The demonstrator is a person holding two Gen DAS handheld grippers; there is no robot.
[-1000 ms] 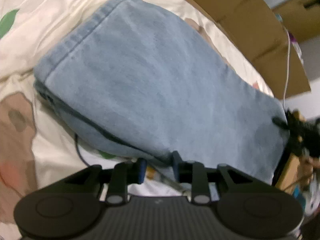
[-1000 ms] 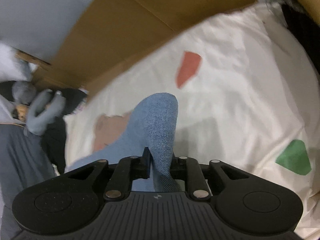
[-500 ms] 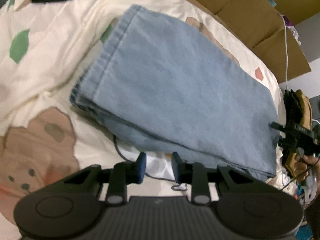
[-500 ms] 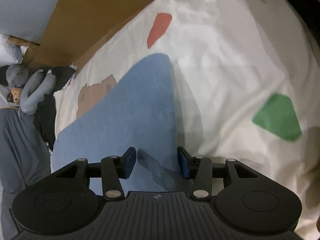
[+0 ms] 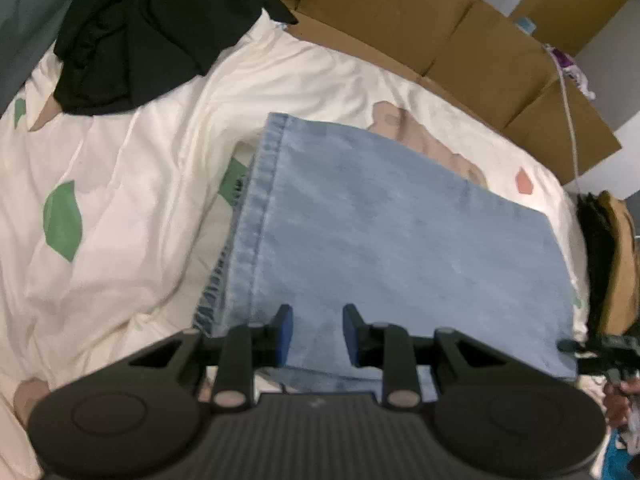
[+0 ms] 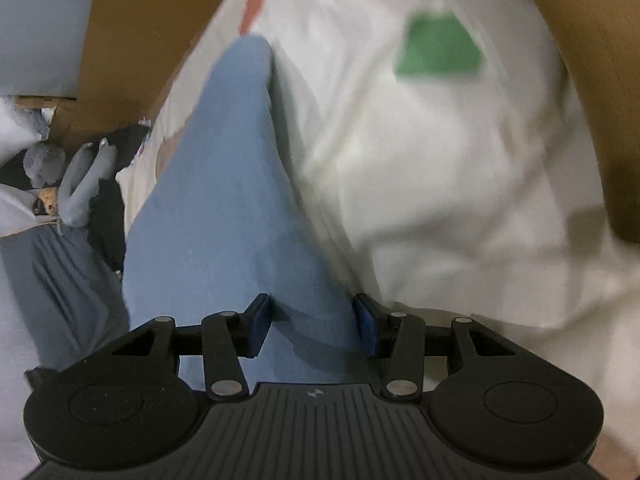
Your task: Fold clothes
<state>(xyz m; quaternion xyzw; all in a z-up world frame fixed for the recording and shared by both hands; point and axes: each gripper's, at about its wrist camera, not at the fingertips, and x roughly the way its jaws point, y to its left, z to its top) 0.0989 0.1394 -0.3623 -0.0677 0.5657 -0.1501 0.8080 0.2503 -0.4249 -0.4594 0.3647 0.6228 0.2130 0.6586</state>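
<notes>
Jeans: the folded light-blue jeans lie flat on the bed, filling the middle of my left view; the stitched hem edge runs from 12 o'clock down to 8 o'clock, and lower layers peek out beneath it along that edge.

Left gripper: my left gripper hangs over the near edge of the denim at 6 o'clock. Its blue-padded fingers stand a small way apart with nothing pinched between them; the cloth shows flat in the gap.

Right gripper: my right gripper has its jaws standing wide, with a clear gap between each pad and the denim. The jeans run up from between them toward 11 o'clock. In the left view this gripper shows at 4 o'clock, at the right end of the fold.

Bedding: a cream quilt with green, red and brown patches lies under the jeans.

Other clothes: a black garment is heaped at 11 o'clock on the quilt, well apart from the jeans.

Cardboard: flattened brown cardboard stands along the far side of the bed from 12 to 2 o'clock.

Right view, 9 o'clock: a grey plush toy, beside the bed.
</notes>
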